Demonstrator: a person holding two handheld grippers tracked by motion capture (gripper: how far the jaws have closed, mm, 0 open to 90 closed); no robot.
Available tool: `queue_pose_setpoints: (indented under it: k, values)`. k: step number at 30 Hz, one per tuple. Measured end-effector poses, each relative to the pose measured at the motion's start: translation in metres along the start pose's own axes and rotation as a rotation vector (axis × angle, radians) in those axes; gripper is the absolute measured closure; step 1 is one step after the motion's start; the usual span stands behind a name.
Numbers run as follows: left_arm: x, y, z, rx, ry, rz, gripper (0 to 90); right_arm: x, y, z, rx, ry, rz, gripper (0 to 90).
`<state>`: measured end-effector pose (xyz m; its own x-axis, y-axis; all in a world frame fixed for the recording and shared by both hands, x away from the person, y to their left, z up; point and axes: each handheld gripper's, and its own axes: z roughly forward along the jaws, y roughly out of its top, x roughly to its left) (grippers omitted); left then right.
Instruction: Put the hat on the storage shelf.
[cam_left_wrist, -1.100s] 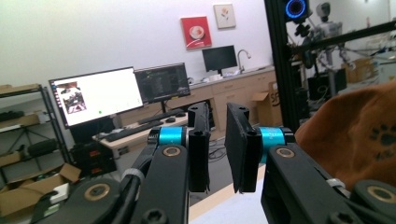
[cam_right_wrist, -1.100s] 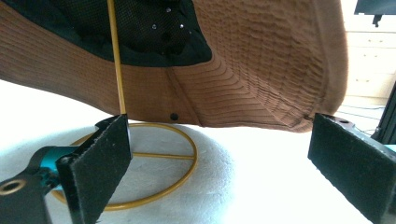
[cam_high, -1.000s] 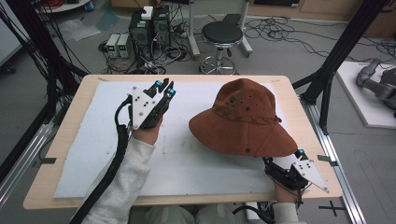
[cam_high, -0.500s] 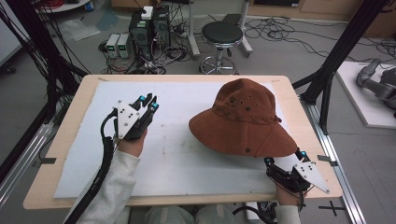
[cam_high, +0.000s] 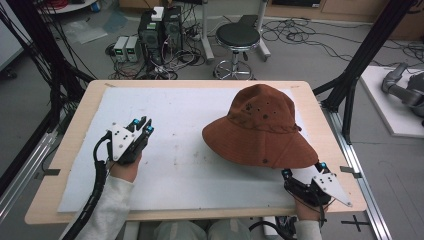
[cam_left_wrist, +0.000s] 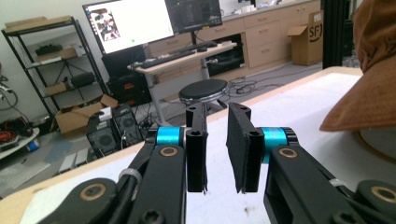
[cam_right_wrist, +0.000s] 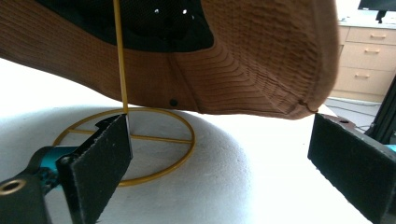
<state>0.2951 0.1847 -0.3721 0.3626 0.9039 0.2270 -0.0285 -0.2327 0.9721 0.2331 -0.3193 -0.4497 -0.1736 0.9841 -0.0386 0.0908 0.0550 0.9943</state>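
Right gripper view: the hat (cam_right_wrist: 261, 60) hangs just above the right tool (cam_right_wrist: 219, 154), whose jaws stand wide apart.

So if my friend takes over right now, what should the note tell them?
Left gripper: over the white mat, left of the hat, jaws a narrow gap apart, nothing between them; they have just opened a little.
Right gripper: at the table's near right edge, jaws wide open, level with the hat brim and not touching it.
Brown bucket hat: sits on a yellow wire stand on the mat's right side.
Done: nothing to the hat yet; it rests untouched on the stand.
Left: probably grip the brim and lift the hat off the stand.
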Motion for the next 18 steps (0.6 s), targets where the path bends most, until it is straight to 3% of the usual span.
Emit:
queue_pose_setpoints:
  k: [7,18]
  values:
    - [0.001,-0.010,-0.010,0.045,-0.007,0.019,70.6,0.004,-0.001,0.002,0.000,0.008,-0.009,6.0]
    - [0.010,-0.022,-0.025,0.110,0.022,-0.008,55.0,0.003,-0.002,0.000,0.005,0.009,-0.016,6.0]
